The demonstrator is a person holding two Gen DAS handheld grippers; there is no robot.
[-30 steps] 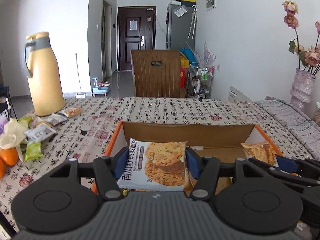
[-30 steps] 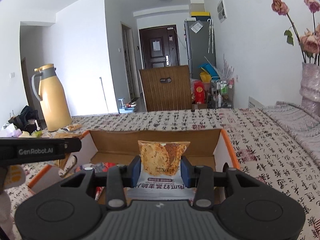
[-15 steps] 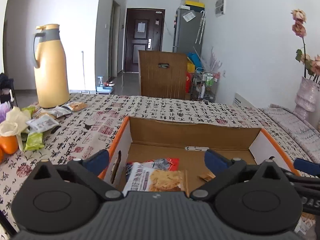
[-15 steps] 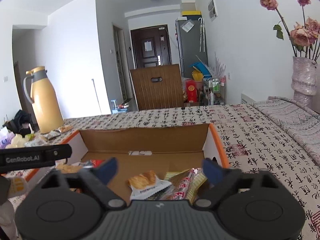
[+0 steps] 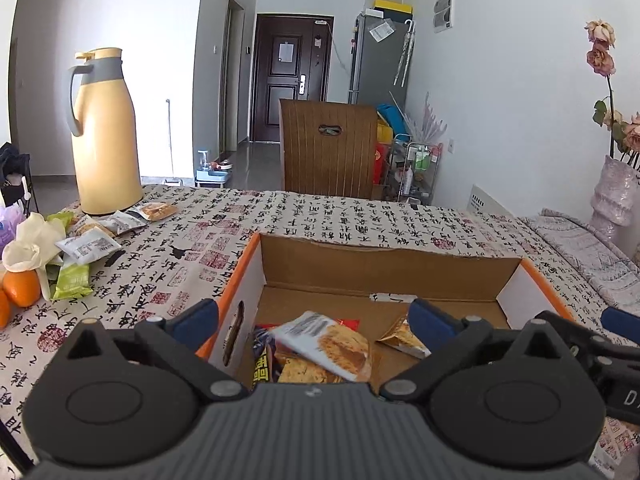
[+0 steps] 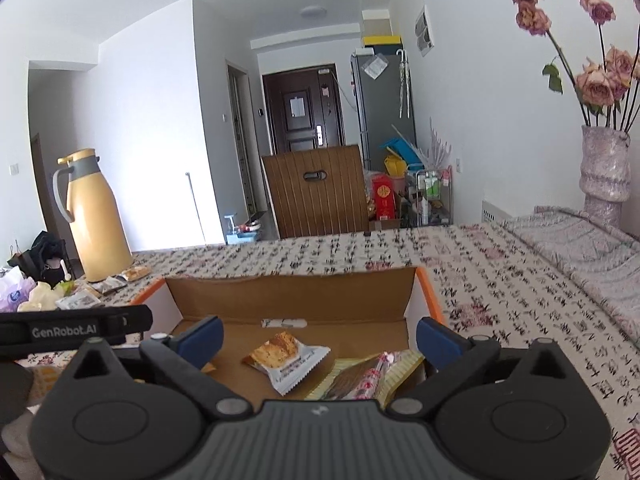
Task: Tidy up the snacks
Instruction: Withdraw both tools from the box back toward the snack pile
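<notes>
An open cardboard box [image 5: 384,258] with orange edges stands on the patterned tablecloth. My left gripper [image 5: 314,316] hovers open over its near left part, above a white cracker packet [image 5: 324,346] lying on a dark packet [image 5: 262,362]. A small packet [image 5: 400,338] lies beside them. My right gripper [image 6: 319,334] is over the box [image 6: 288,292] on the right, its jaws opening with nothing between them. Below it lie a white cake packet [image 6: 288,356] and yellow-and-red wrapped snacks [image 6: 368,376]. Several loose snack packets [image 5: 88,244] lie on the table at the left.
A tall yellow thermos [image 5: 106,132] stands at the far left behind the loose packets, with oranges [image 5: 22,288] and a green packet [image 5: 72,280] nearer. A vase of dried roses [image 6: 604,168] stands at the far right. A wooden chair back [image 5: 328,148] rises beyond the table.
Both grippers held a packet a second ago and have opened wide. The cracker packet and the cake packet have dropped into the box.
</notes>
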